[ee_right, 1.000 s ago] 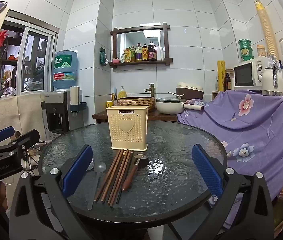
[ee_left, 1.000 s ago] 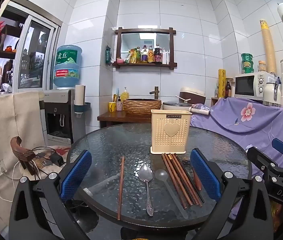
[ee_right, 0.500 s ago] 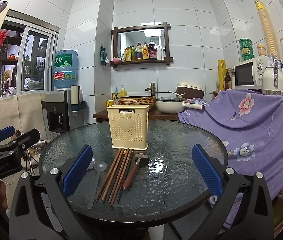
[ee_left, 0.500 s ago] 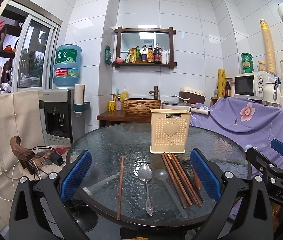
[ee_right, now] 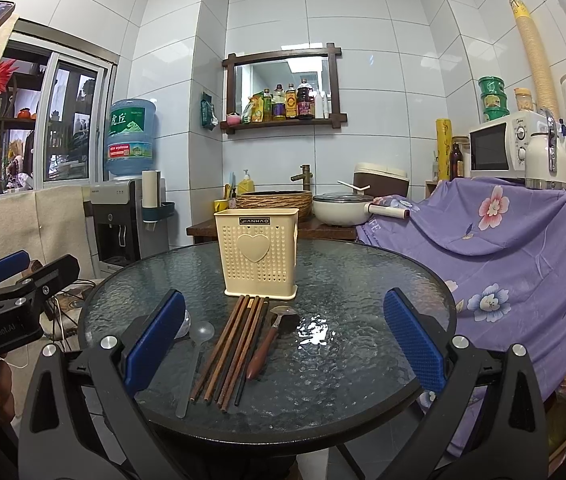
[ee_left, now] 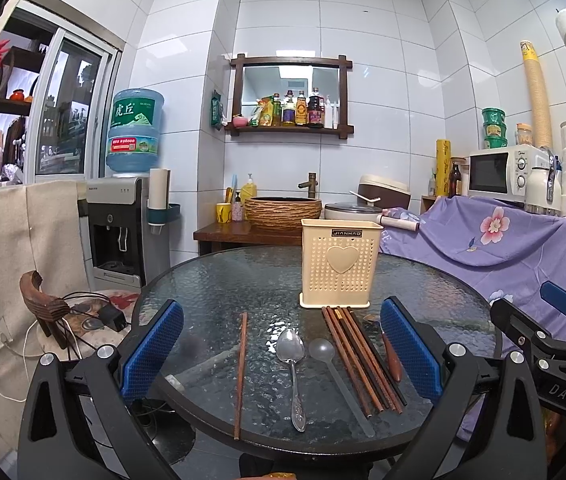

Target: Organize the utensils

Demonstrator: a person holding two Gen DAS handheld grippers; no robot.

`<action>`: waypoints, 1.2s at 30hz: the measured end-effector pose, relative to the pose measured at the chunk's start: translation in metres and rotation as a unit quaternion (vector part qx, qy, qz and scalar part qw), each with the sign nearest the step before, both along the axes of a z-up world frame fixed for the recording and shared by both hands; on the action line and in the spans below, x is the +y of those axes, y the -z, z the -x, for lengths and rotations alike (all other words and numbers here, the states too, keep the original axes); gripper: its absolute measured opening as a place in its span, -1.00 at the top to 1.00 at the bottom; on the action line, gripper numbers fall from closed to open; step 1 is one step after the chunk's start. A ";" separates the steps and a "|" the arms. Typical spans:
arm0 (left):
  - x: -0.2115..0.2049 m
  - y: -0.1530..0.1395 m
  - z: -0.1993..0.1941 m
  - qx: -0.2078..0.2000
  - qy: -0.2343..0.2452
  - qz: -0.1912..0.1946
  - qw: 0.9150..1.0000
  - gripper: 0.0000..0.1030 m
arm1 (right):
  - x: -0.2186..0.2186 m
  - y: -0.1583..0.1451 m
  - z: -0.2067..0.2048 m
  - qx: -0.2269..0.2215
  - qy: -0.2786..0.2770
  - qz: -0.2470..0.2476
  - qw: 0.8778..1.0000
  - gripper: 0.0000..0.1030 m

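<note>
A cream perforated utensil holder [ee_left: 339, 266] [ee_right: 258, 254] stands upright on the round glass table [ee_left: 211, 292] [ee_right: 363, 280]. In front of it lie a bundle of dark wooden chopsticks [ee_left: 359, 356] [ee_right: 235, 346], a single chopstick [ee_left: 241, 372], a metal spoon [ee_left: 292, 360], a clear plastic spoon [ee_left: 323, 354] [ee_right: 197, 344] and a wooden-handled spoon [ee_left: 389, 354] [ee_right: 269, 340]. My left gripper [ee_left: 281, 344] hangs open before the table's near edge, empty. My right gripper [ee_right: 283, 340] is open too, holding nothing, level with the utensils.
Behind the table stand a wooden counter with a woven basin [ee_left: 283, 214], a white pot [ee_right: 341, 210] and a water dispenser [ee_left: 117, 232]. A purple flowered cloth [ee_right: 503, 248] covers furniture on the right. Cables and a wooden stand [ee_left: 43, 312] lie at left.
</note>
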State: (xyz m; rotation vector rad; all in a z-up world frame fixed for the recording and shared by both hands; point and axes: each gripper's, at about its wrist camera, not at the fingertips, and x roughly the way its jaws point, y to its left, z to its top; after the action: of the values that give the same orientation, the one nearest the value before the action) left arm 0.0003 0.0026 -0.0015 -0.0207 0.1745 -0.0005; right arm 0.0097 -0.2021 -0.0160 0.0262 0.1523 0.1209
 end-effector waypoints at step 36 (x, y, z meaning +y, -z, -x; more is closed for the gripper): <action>0.000 0.000 0.000 0.000 0.000 0.002 1.000 -0.88 | 0.000 0.000 -0.001 0.002 0.000 -0.001 1.000 -0.90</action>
State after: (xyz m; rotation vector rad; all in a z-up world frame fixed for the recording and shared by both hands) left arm 0.0002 0.0028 -0.0018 -0.0249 0.1743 -0.0010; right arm 0.0104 -0.2026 -0.0164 0.0276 0.1556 0.1209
